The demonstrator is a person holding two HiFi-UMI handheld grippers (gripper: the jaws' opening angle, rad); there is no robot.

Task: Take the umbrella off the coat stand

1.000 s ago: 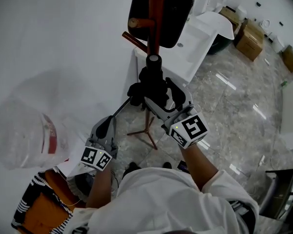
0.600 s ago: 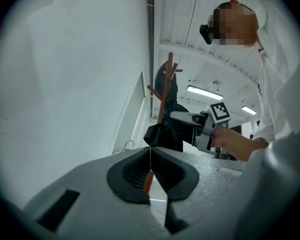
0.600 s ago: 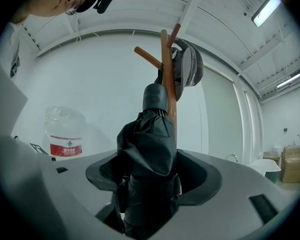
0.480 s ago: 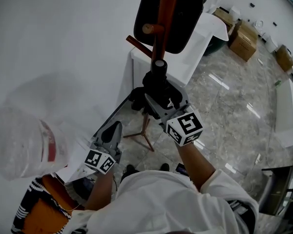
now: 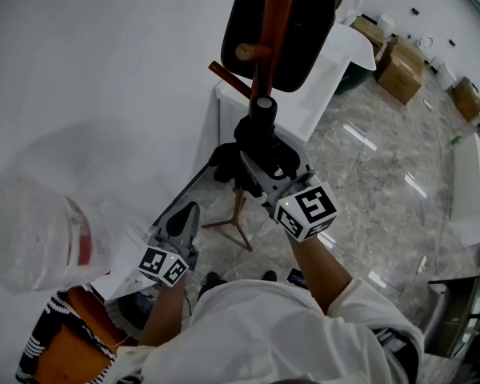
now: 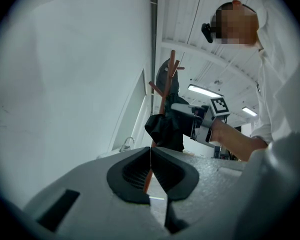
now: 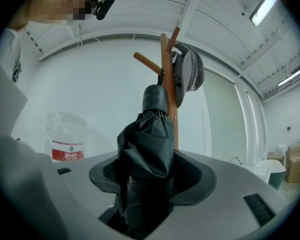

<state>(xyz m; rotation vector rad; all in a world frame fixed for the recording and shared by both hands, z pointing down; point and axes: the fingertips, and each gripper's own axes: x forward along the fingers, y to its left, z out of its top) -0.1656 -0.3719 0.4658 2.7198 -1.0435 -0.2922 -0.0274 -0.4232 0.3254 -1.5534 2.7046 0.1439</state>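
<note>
A folded black umbrella (image 5: 254,138) hangs against the red-brown pole of the coat stand (image 5: 268,38). My right gripper (image 5: 266,160) reaches level at it. Its jaws have just been closing, and the umbrella's fabric (image 7: 145,149) fills the space between the pads. In the right gripper view the right gripper (image 7: 149,173) is shut on the bundled cloth below the umbrella's cap. My left gripper (image 5: 184,213) hangs lower left, apart from the stand. Its pads (image 6: 162,166) are together with nothing in them. The left gripper view shows the umbrella (image 6: 165,129) and the pole (image 6: 163,101) ahead.
A dark cap (image 5: 300,22) hangs on the stand's upper pegs. The stand's legs (image 5: 236,224) spread on the marble floor. A large water bottle (image 5: 40,230) stands at the left by the white wall. A white basin unit (image 5: 324,66) and cardboard boxes (image 5: 404,62) lie beyond.
The right gripper's jaws have drawn in around the umbrella. The head view has shifted slightly, so the stand sits a little further right. The left gripper has barely moved.
</note>
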